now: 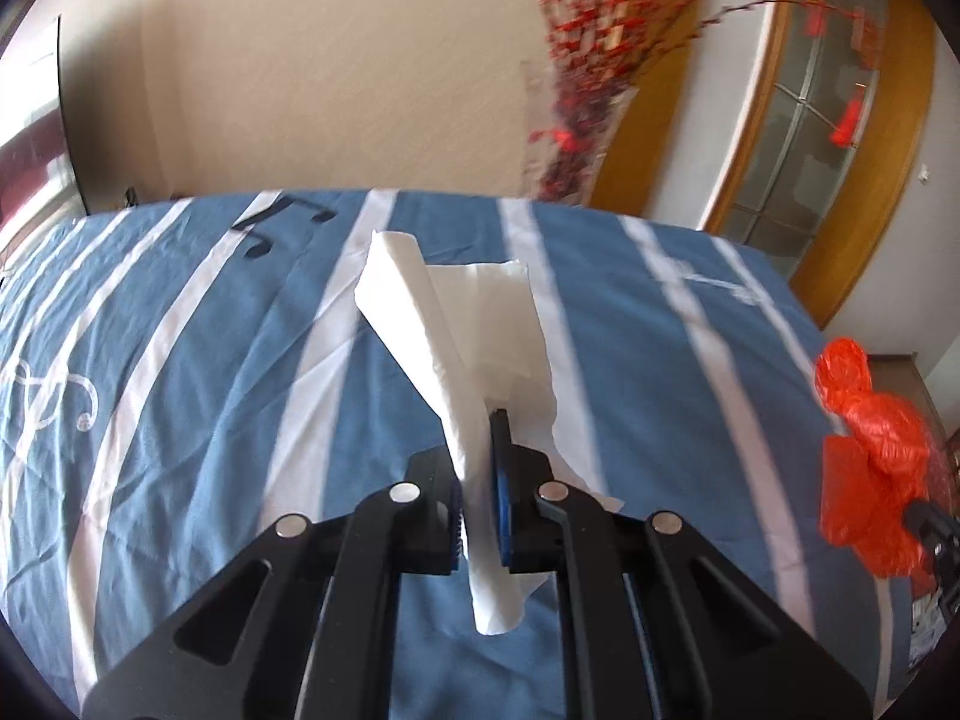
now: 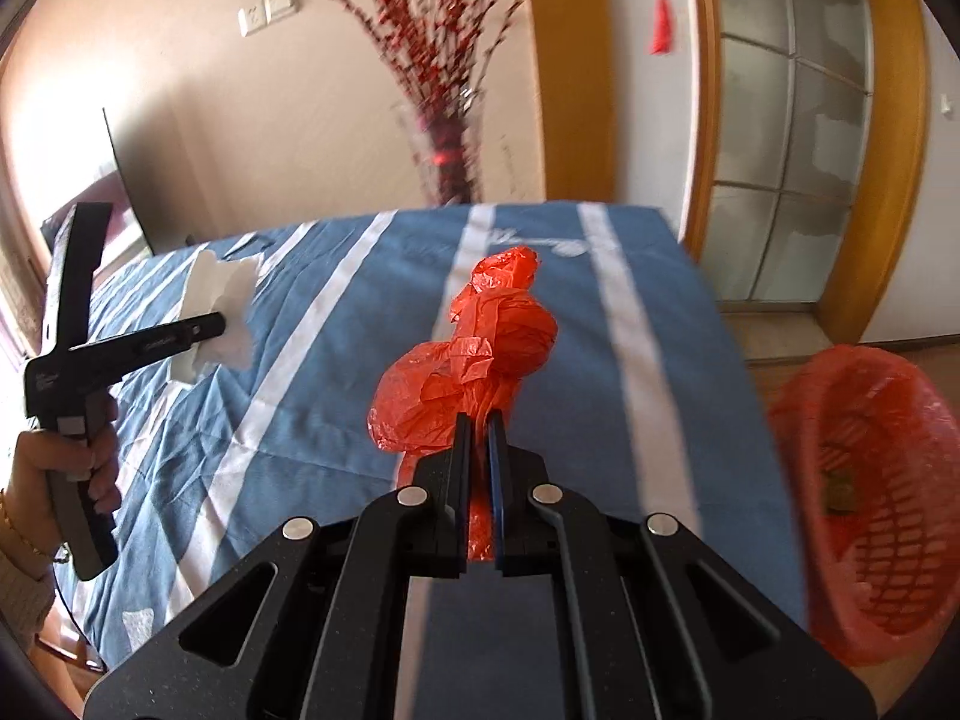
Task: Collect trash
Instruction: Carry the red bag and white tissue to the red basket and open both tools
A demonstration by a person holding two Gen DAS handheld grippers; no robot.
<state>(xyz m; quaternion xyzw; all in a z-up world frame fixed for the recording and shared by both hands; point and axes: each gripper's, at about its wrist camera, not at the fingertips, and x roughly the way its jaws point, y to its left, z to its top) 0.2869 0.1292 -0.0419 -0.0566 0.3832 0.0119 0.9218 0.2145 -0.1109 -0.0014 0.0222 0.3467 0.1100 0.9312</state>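
Note:
My left gripper (image 1: pixel 483 420) is shut on a white paper tissue (image 1: pixel 456 324) and holds it above the blue striped bed (image 1: pixel 180 360). The tissue sticks out past the fingertips and hangs below the jaws. My right gripper (image 2: pixel 478 420) is shut on a crumpled red plastic bag (image 2: pixel 474 360), held above the bed (image 2: pixel 336 396). The bag also shows at the right edge of the left wrist view (image 1: pixel 870 450). The left gripper with the tissue (image 2: pixel 219 312) shows at the left of the right wrist view. A red-lined trash basket (image 2: pixel 870 498) stands on the floor to the right of the bed.
A vase of red-berry branches (image 2: pixel 450 120) stands beyond the bed's far edge. A wood-framed glass door (image 2: pixel 792 150) is at the right. A dark TV screen (image 2: pixel 129 192) stands against the wall at the left. Something small lies inside the basket.

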